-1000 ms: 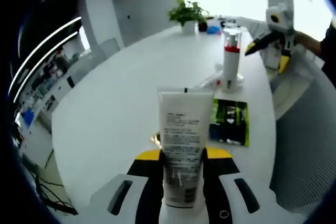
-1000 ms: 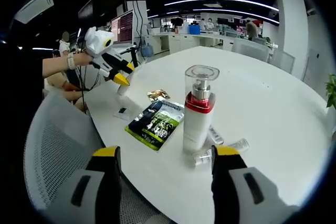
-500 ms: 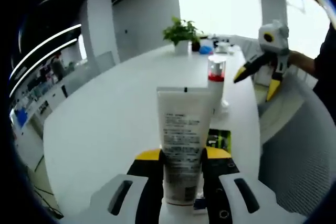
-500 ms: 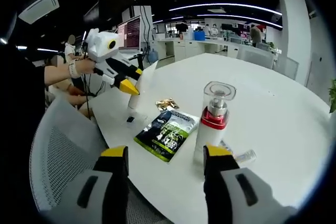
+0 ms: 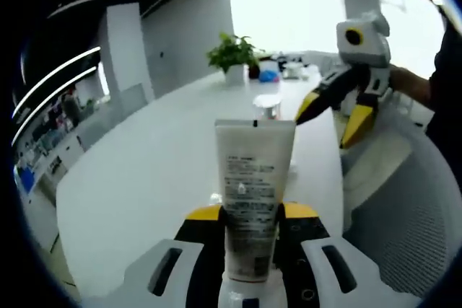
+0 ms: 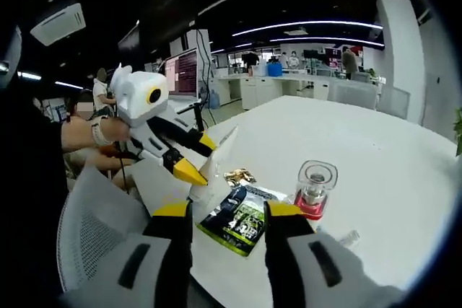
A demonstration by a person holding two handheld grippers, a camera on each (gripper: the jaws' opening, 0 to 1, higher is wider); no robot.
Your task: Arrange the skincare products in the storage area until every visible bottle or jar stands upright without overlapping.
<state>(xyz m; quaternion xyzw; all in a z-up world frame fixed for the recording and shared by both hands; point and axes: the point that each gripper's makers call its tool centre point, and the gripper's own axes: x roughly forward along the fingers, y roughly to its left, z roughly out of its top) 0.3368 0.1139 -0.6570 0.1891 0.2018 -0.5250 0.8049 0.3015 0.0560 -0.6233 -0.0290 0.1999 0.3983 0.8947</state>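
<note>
**White tube held upright over the round table**

White and round, the table (image 5: 144, 178) sits in an open office with ceiling light strips, desks and monitors behind it. At its far edge in the left gripper view stands a potted plant (image 5: 232, 57).

The left gripper (image 5: 250, 214) has its yellow-tipped jaws clamped on a white squeeze tube (image 5: 254, 192), which stands upright between them with printed text facing the camera. Seen from the right gripper view, the same gripper (image 6: 193, 160) is held by a person's hand (image 6: 101, 135) above the table edge, the tube (image 6: 216, 160) slanting down toward the surface.

The right gripper (image 6: 227, 210) has its jaws apart with nothing between them; in the left gripper view it (image 5: 328, 110) hangs above the table's right side.

Just past the right gripper's jaws lies a dark green sachet (image 6: 242, 216) flat on the table, and beyond it a small gold packet (image 6: 240, 176). Beside the sachet stands a pump bottle (image 6: 315, 189) with a clear cap and red collar, upright; its cap (image 5: 267, 104) peeks over the tube in the left gripper view. A small clear vial (image 6: 348, 236) lies near the bottle.
</note>
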